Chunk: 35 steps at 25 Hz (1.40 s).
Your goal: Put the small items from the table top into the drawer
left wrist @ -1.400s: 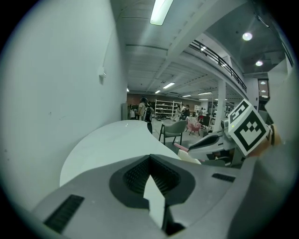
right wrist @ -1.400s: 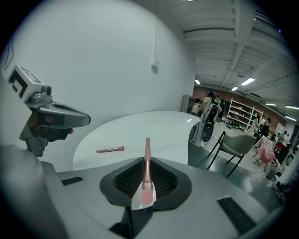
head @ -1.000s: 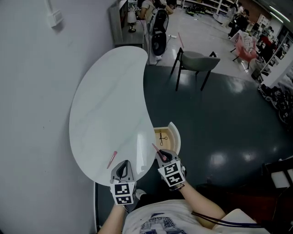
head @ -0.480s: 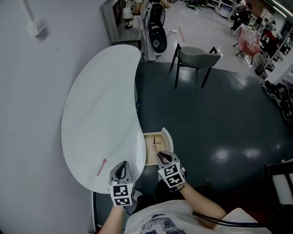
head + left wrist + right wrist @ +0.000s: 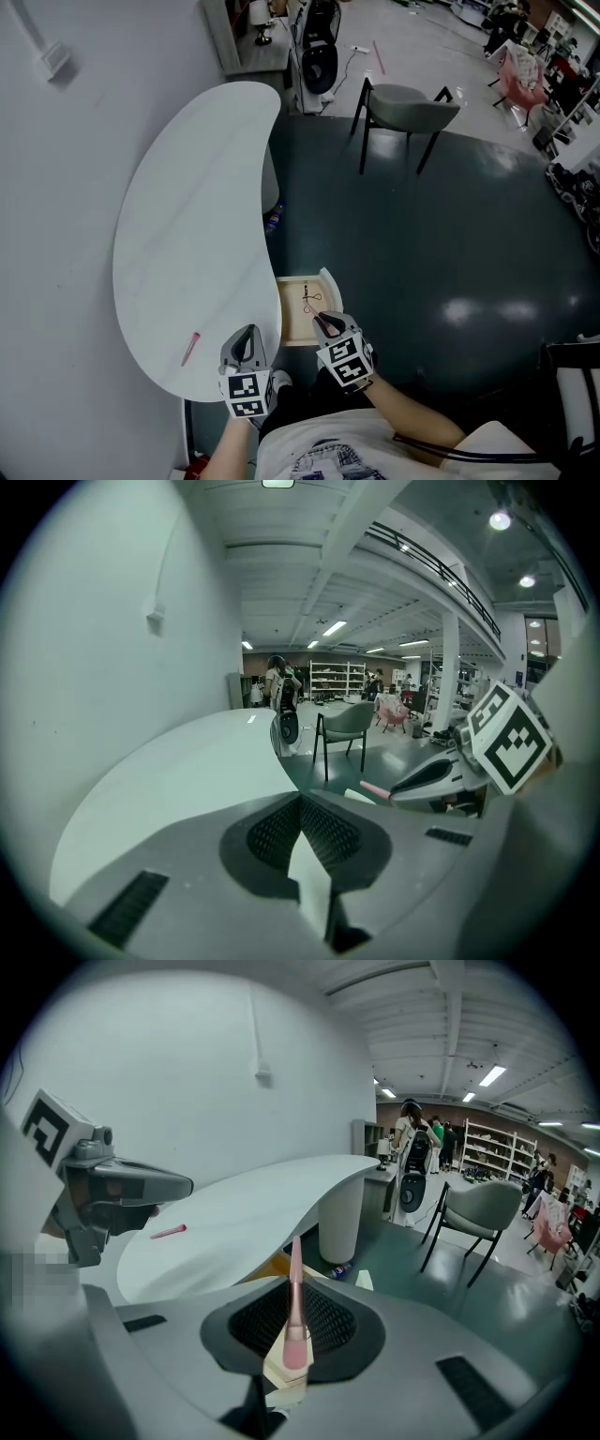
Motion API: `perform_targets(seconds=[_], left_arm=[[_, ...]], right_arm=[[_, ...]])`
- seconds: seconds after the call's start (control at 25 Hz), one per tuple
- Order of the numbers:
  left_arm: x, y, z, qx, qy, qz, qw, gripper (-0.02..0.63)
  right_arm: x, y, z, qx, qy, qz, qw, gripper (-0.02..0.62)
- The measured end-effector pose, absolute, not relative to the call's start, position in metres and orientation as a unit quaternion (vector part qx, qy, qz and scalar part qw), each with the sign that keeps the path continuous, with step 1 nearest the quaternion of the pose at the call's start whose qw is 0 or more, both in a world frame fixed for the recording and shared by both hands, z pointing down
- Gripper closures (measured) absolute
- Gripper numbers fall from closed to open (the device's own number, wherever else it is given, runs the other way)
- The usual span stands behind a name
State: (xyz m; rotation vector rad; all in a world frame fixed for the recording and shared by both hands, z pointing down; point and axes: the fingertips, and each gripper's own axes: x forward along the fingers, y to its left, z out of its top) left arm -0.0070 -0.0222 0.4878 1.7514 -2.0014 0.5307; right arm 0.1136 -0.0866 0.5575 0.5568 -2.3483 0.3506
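My right gripper (image 5: 321, 324) is shut on a thin pink stick (image 5: 294, 1299) that points forward from its jaws. It hovers at the near end of the open wooden drawer (image 5: 292, 330), which holds small scissors (image 5: 309, 298). A second pink stick (image 5: 190, 348) lies on the white table (image 5: 187, 225) near its front edge, also seen in the right gripper view (image 5: 169, 1231). My left gripper (image 5: 246, 347) is shut with nothing in it, at the table's near edge to the right of that stick. The left gripper view shows its closed jaw tips (image 5: 302, 803) and the right gripper (image 5: 441, 775) beside it.
A grey chair (image 5: 405, 105) stands on the dark floor beyond the drawer. A bottle (image 5: 273, 221) lies on the floor by the table's pedestal (image 5: 339, 1213). The wall (image 5: 56, 187) runs along the table's left side. People and shelves are far behind.
Both grippers have shifted right and down relative to the table. The pink stick on the table now lies further left of the left gripper. The right gripper still holds its stick.
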Motion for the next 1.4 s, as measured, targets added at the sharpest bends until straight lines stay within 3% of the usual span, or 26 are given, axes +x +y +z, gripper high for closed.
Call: perform_targets(seconds=[1.4], left_arm=[[-0.036, -0.1, 0.545, 0.731, -0.61, 0.212, 0.22, 0.591]], right_arm=[[0.075, -0.105, 0.647, 0.362, -0.83, 0.253, 0.341, 0.535]])
